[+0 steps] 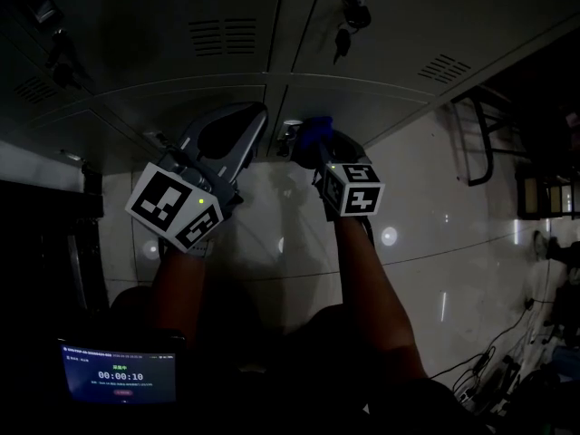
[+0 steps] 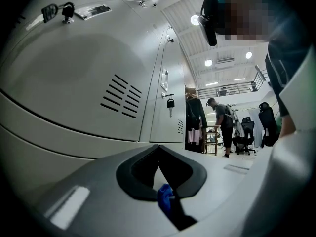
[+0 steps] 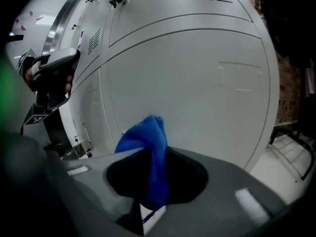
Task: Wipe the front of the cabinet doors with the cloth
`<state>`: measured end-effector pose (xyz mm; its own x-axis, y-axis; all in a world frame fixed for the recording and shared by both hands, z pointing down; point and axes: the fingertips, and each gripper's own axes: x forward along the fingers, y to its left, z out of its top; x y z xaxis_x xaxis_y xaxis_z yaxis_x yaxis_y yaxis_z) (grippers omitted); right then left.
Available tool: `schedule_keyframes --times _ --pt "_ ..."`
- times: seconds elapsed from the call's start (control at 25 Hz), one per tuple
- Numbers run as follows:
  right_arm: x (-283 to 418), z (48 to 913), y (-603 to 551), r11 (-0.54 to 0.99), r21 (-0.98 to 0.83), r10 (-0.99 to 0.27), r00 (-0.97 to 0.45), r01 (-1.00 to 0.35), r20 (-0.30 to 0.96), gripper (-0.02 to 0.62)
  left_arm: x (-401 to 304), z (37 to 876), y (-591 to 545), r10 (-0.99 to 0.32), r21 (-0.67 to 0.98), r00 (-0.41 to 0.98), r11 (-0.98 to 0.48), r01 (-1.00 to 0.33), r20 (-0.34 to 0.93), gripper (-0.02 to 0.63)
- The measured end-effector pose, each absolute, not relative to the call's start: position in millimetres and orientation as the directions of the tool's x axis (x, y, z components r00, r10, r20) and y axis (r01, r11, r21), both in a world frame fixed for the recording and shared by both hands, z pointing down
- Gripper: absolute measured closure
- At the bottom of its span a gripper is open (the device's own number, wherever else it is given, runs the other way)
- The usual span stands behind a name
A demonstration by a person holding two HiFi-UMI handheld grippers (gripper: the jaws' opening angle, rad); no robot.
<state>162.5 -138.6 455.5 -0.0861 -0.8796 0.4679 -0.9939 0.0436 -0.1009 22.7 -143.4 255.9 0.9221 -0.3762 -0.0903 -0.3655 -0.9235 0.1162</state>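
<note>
The right tongs [image 1: 314,143] were clamped on the blue cloth [image 3: 150,147], whose bunched top poked above the tips, close to the lower cabinet door [image 3: 197,88] but not clearly touching it. The cloth sat near the cabinet's bottom edge, just right of the vertical seam between doors. The left tongs [image 2: 158,151] were closed, tips together, holding nothing. They hung just beside the right ones. Bare floor [image 1: 426,243] lay open to the right, as far as a dark metal frame [image 1: 478,143].
</note>
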Motion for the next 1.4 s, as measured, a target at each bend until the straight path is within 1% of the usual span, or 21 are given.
schedule_keyframes --times 0.16,0.28,0.52,0.76,0.92,1.04,1.16,1.28,1.4 --pt "187 456 -133 0.01 -0.058 -0.878 -0.036 -0.998 0.478 0.518 25 254 -143 -0.372 0.114 0.924 -0.925 -0.361 -0.093 0.601" --pt "208 458 -126 -0.044 -0.044 -0.873 0.017 -0.998 0.487 0.518 27 255 -141 -0.366 0.113 0.926 -0.928 -0.356 -0.091 0.601" --pt "256 460 -111 -0.202 -0.049 -0.861 0.153 -0.978 0.484 0.518 24 256 -142 -0.37 0.114 0.925 -0.926 -0.359 -0.088 0.6" --pt "308 460 -93 -0.388 -0.062 -0.83 0.319 -0.92 0.457 0.518 22 255 -141 -0.367 0.106 0.926 -0.928 -0.357 -0.091 0.6" --pt "323 462 -83 -0.462 -0.093 -0.806 0.374 -0.882 0.459 0.518 16 252 -143 -0.373 0.107 0.923 -0.926 -0.363 -0.096 0.601" --pt "319 464 -82 -0.459 -0.085 -0.807 0.375 -0.884 0.457 0.518 13 250 -144 -0.376 0.111 0.921 -0.924 -0.365 -0.102 0.6" --pt "303 467 -81 -0.421 -0.065 -0.818 0.348 -0.905 0.458 0.518 10 251 -145 -0.377 0.12 0.92 -0.923 -0.365 -0.105 0.601" --pt "273 468 -82 -0.362 -0.05 -0.854 0.31 -0.931 0.419 0.518 9 251 -143 -0.361 0.101 0.926 -0.931 -0.351 -0.11 0.6" --pt "224 469 -90 -0.248 0.004 -0.898 0.232 -0.969 0.373 0.52 10 249 -140 -0.344 0.078 0.931 -0.939 -0.336 -0.12 0.6"
